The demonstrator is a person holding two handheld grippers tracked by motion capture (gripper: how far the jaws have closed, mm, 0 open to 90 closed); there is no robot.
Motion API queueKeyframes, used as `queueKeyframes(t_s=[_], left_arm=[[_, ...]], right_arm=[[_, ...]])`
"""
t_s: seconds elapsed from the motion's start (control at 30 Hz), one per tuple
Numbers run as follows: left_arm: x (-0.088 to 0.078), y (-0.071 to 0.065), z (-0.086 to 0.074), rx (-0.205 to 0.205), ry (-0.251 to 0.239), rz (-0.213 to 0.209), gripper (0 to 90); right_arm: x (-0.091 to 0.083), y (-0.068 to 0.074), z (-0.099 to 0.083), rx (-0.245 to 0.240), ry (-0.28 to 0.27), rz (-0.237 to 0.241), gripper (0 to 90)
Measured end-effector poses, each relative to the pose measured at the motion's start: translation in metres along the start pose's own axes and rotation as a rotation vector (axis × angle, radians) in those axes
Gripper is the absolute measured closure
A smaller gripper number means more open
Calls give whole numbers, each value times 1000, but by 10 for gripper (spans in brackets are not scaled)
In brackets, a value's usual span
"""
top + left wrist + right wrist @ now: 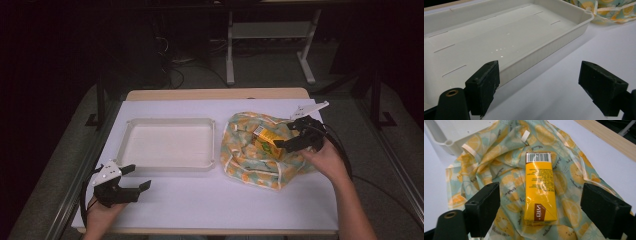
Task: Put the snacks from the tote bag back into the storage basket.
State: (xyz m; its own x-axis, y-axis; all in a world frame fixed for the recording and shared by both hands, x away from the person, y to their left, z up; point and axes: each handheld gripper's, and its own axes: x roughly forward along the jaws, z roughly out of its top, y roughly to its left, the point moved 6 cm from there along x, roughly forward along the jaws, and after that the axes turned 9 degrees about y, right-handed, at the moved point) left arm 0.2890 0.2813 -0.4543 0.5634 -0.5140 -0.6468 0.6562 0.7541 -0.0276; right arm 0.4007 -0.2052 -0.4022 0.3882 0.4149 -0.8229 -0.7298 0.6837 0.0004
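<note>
Yellow rectangular drink carton [539, 187] lies flat on the crumpled lemon-print cloth bag [250, 155], right of the shallow white plastic tray [170, 122]. Right gripper [292, 142] hovers above the carton, jaws spread, empty. Left gripper [135, 177] sits near the tray's front edge on the white table [225, 200], jaws spread.

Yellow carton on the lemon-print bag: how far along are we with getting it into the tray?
Done: nothing visibly; the white tray lies bare. In hand: the right gripper hovers open over the yellow carton, which lies ungrasped on the lemon-print bag. Left: likely gripping and moving it. The left gripper waits open near the tray.
</note>
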Motion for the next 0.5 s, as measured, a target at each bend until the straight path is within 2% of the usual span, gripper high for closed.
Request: queueKeyframes(t_s=[0.23, 0.37, 0.5], left_arm=[[0, 0, 0, 1, 2, 1, 167], [-1, -1, 0, 2, -1, 1, 167], [-1, -1, 0, 3, 0, 1, 167]], right_arm=[[13, -3, -2, 18, 25, 10, 155], [19, -2, -4, 10, 16, 10, 186], [25, -4, -9, 24, 13, 8, 189]])
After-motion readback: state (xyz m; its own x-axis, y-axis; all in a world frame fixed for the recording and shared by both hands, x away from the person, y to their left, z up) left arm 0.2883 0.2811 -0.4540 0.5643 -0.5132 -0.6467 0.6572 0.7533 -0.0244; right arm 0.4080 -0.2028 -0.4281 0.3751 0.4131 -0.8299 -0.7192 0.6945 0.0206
